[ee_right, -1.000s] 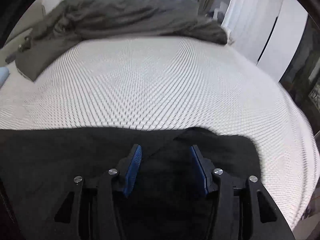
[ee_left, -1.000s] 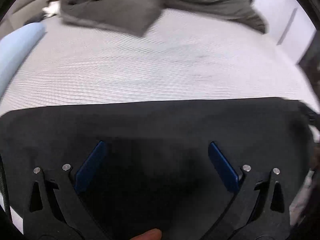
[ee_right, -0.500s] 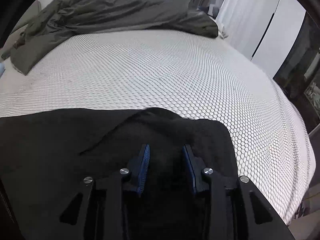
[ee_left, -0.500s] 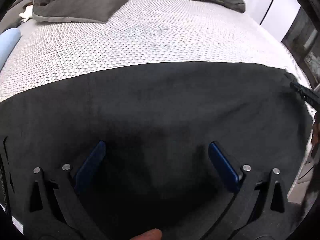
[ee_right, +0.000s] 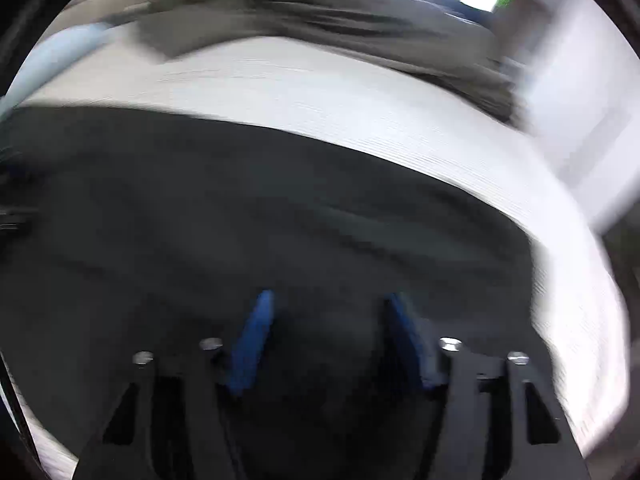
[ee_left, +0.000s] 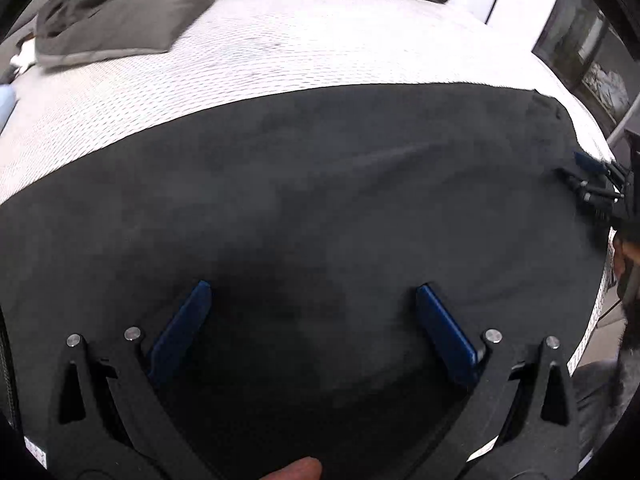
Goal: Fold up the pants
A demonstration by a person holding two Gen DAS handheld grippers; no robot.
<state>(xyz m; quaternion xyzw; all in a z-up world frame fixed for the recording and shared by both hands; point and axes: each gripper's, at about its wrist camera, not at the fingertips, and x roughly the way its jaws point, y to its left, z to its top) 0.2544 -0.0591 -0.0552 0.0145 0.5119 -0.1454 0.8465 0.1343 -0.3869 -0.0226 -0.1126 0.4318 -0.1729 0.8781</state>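
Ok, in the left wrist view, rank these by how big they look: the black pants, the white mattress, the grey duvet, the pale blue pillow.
1. black pants, filling most of the frame, though nearest the camera
2. white mattress
3. grey duvet, far off, so it looks smaller than it is
4. pale blue pillow, only a sliver at the edge

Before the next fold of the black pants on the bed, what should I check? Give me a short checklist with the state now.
1. Black pants lie flat on the white mattress: ok, only faint creases.
2. Left gripper open and free of cloth: ok, the fingers stand wide above the fabric.
3. Right gripper has let go: ok, its jaws have just been opening; no bunched cloth between them.
4. Far edge of the pants straight: ok in the left wrist view.
5. Grey blanket clear of the pants: ok.
6. Right wrist view sharp enough to aim: not ok, blurred.
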